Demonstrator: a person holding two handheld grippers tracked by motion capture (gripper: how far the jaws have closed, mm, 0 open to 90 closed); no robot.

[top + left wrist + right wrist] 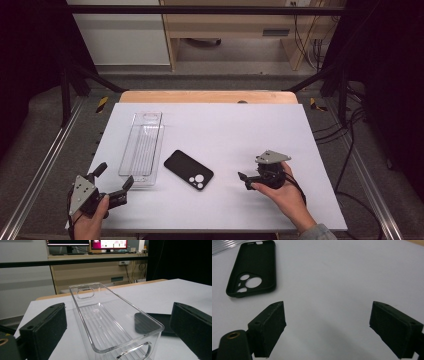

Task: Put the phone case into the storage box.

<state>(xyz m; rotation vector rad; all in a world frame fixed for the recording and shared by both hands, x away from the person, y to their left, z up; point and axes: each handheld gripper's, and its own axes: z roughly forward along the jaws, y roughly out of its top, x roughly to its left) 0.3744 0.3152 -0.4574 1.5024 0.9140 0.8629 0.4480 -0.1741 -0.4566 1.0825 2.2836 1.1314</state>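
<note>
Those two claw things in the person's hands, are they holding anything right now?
No. The left gripper and right gripper both stand open with nothing between them; the black phone case and clear bin lie untouched on the table.

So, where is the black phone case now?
In the high view the phone case lies flat on the white table, just right of the clear tray.

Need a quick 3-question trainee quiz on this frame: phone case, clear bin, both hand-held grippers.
1. True or false: the black phone case lies inside the clear bin.
2. Which hand-held gripper is nearer the bin: A left, B right?
3. Fill in: the case's camera cutouts point toward the ___ edge of the table.

Key: 1 false, it lies on the table beside the bin. 2 A. 3 near (person's).
</note>
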